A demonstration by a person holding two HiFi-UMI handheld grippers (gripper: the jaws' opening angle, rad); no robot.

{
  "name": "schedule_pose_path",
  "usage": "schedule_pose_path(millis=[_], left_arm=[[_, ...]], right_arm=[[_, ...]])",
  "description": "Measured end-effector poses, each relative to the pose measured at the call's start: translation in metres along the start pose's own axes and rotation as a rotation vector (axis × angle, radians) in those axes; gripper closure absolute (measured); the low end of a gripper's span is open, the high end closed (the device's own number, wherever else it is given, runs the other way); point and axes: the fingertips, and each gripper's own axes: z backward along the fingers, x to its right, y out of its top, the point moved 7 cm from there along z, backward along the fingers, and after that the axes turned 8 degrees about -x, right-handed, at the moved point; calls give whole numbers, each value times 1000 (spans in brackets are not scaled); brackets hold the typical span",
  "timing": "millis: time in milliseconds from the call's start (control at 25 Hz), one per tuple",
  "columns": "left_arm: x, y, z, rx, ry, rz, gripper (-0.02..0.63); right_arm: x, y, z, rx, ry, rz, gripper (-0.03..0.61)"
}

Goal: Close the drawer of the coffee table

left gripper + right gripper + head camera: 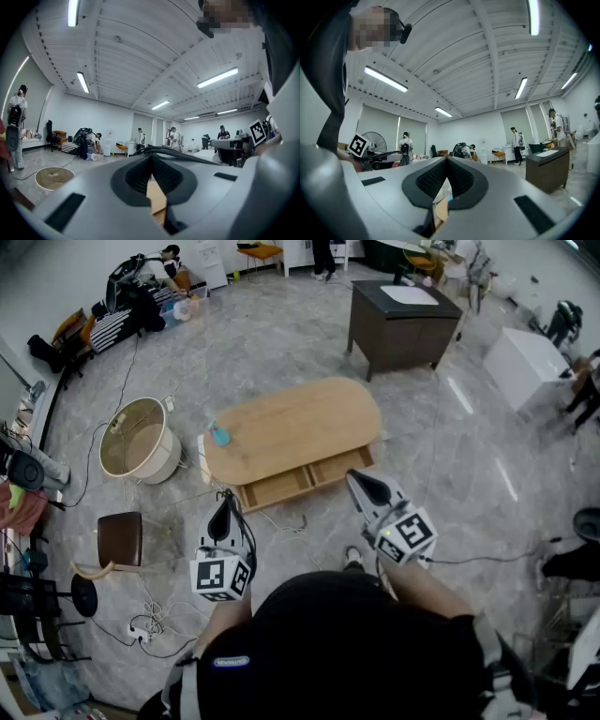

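Observation:
The oval wooden coffee table (300, 423) stands on the grey floor ahead of me, and its drawer (305, 477) is pulled out toward me along the near side. My left gripper (225, 510) is shut and empty, held level a little short of the drawer's left end. Just off the drawer's right end my right gripper (358, 481) is also shut with nothing in it. A small teal object (219, 435) lies on the table's left end. In the left gripper view a sliver of the table's wood (157, 199) shows between the closed jaws (151, 161); the right gripper view (446, 164) shows the same.
A round beige tub (141, 439) and a brown stool (120, 538) stand left of the table, with cables (150, 615) across the floor nearby. A dark cabinet (401, 322) stands behind the table and a white box (525, 367) at the right. People stand at the room's far end.

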Motion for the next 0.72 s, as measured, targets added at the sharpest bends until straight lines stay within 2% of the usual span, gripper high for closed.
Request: schedule_pose_path(millis=[280, 480, 720], left_arm=[[5, -2, -4, -1, -6, 3, 607], [8, -3, -5, 0, -13, 8, 607], [8, -7, -4, 1, -11, 6, 607]], right_arm=[[1, 1, 3, 10, -11, -6, 569], [-4, 6, 4, 21, 17, 7, 569], [-1, -3, 1, 7, 3, -7, 569]])
